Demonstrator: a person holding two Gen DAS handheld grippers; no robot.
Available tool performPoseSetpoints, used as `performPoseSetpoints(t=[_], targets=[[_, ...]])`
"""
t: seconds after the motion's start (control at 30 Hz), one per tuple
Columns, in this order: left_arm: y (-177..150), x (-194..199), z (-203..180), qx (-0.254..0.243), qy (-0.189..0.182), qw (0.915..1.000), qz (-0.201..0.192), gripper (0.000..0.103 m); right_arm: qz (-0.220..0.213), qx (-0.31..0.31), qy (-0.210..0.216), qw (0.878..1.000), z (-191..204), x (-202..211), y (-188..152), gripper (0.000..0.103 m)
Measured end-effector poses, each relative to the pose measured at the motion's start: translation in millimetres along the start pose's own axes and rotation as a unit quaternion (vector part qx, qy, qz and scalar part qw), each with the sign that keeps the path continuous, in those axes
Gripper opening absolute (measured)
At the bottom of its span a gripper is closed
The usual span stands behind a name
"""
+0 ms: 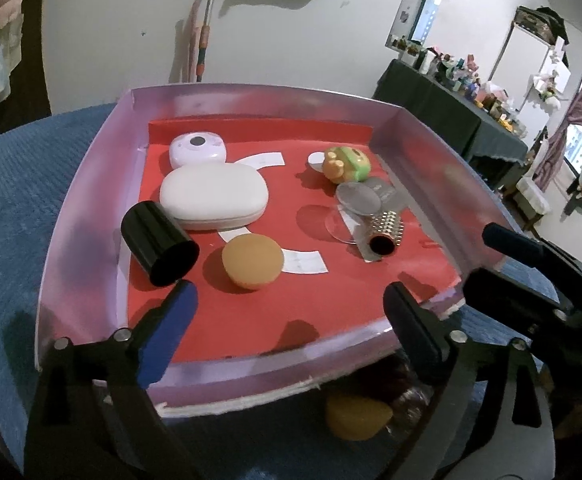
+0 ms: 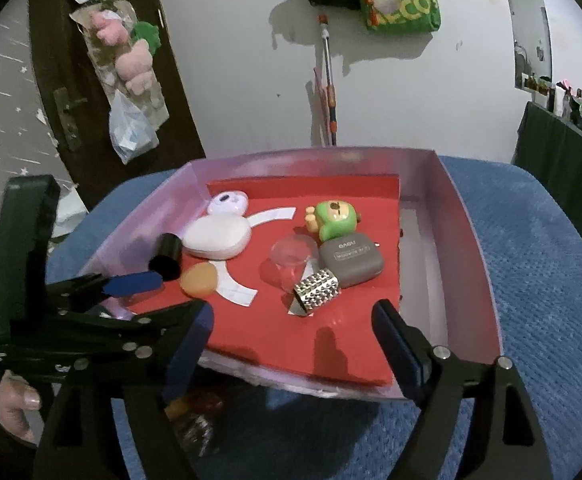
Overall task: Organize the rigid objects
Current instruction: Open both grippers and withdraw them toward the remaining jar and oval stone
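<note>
A pink-walled tray (image 1: 87, 184) with a red floor holds a black cylinder (image 1: 157, 246), a white oval case (image 1: 213, 194), a white round case (image 1: 197, 150), an orange sponge (image 1: 251, 260), a green and orange toy (image 1: 347, 164), a clear lid (image 1: 339, 226), a grey case (image 2: 351, 258) and a studded gold tube (image 1: 385, 232). My left gripper (image 1: 287, 316) is open and empty over the tray's near edge. My right gripper (image 2: 295, 328) is open and empty, also at the near edge. The left gripper also shows in the right wrist view (image 2: 139, 284).
The tray (image 2: 475, 248) sits on a blue textured cushion (image 2: 543, 280). A second orange sponge (image 1: 357, 416) lies below the tray's near rim. A door with hanging toys (image 2: 131, 60) stands behind on the left. A dark table with small items (image 1: 451, 92) stands at the far right.
</note>
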State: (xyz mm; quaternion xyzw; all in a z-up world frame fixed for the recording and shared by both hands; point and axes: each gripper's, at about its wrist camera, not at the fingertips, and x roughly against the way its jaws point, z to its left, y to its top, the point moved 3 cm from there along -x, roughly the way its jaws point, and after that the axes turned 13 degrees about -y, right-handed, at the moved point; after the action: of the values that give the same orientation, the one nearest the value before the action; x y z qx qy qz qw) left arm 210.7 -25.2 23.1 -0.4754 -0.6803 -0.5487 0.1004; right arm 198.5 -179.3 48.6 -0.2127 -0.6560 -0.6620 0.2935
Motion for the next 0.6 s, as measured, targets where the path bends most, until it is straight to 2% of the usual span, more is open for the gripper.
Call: performPoseSetpoints(t=[0.1, 0.33, 0.6], targets=[[-2.7, 4.0, -3.7, -0.003, 0.0, 1.0, -0.003, 0.101, -0.01, -0.002, 0.008, 1.0, 2.0, 11.4, 0.0, 0.091], [-10.4, 17.0, -10.9, -0.011, 0.007, 0.9998, -0.013, 0.103, -0.026, -0.008, 0.025, 0.999, 2.7, 31.9, -2.4, 0.094], [-21.7, 31.2, -9.2, -0.002, -0.018, 0.9995, -0.026, 0.103, -0.041, -0.021, 0.038, 0.998, -0.5, 49.9, -6.2, 0.099]])
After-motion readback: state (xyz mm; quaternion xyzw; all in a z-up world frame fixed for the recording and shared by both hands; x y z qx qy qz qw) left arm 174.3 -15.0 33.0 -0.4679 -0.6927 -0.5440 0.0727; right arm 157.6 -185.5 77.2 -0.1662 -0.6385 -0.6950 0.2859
